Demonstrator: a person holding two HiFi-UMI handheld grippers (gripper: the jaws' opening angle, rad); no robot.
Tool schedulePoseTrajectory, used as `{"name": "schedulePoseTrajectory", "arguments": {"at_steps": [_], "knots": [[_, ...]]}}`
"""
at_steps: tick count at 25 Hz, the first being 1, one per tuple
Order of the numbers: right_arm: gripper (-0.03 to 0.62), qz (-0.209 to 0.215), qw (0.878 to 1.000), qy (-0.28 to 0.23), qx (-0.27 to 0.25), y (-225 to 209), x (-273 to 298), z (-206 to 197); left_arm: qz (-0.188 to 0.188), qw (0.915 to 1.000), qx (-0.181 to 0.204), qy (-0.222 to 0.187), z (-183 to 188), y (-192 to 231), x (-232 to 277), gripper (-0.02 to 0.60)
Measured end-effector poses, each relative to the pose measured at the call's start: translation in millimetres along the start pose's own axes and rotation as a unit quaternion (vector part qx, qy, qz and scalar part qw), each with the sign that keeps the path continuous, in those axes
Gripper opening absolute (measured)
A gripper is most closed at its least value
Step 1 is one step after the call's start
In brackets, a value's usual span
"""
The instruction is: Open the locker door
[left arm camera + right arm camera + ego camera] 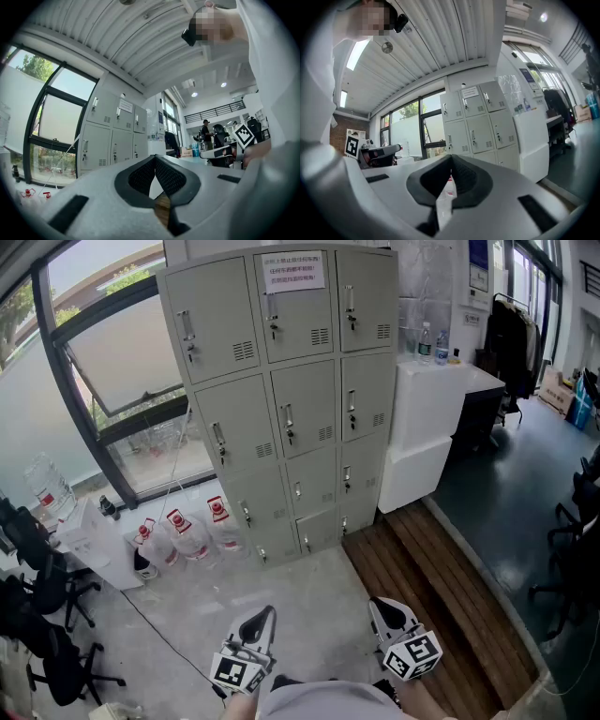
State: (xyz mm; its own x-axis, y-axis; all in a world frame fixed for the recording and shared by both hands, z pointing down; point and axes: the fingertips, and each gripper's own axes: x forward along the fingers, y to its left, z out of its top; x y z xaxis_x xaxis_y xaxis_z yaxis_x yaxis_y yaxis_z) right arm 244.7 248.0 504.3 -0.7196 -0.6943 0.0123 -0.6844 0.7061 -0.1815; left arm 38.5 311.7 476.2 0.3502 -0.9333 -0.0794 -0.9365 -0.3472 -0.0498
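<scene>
A grey locker bank stands ahead of me, three columns wide, with every door closed and a small handle on each. A paper notice is stuck on the top middle door. My left gripper and right gripper are held low near my body, far short of the lockers. Both are shut with nothing between the jaws. In the left gripper view the left gripper points toward the lockers. In the right gripper view the right gripper has the lockers above its tips.
Large water bottles lie on the floor left of the lockers, beside a glass window wall. A white counter stands to the right of the lockers. A dark wooden strip runs along the floor on my right. Office chairs sit at the far left.
</scene>
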Motion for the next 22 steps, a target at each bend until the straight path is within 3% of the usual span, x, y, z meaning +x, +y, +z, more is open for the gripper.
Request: {"name": "schedulePoseTrajectory", "arguments": {"at_steps": [12, 17, 22], "knots": [[0.012, -0.004, 1.0, 0.001, -0.003, -22.5, 25.0, 0.9, 0.009, 0.9999, -0.001, 0.014, -8.8, 15.5, 11.5, 0.003], [0.014, 0.033, 0.999, -0.022, -0.013, -13.9, 49.8, 7.1, 0.015, 0.9997, -0.01, 0.016, -18.5, 38.3, 25.5, 0.002], [0.014, 0.035, 0.999, -0.013, -0.022, -24.0, 89.1, 5.6, 0.005, 0.9998, -0.018, 0.011, -24.9, 66.5, 59.9, 0.003]]}}
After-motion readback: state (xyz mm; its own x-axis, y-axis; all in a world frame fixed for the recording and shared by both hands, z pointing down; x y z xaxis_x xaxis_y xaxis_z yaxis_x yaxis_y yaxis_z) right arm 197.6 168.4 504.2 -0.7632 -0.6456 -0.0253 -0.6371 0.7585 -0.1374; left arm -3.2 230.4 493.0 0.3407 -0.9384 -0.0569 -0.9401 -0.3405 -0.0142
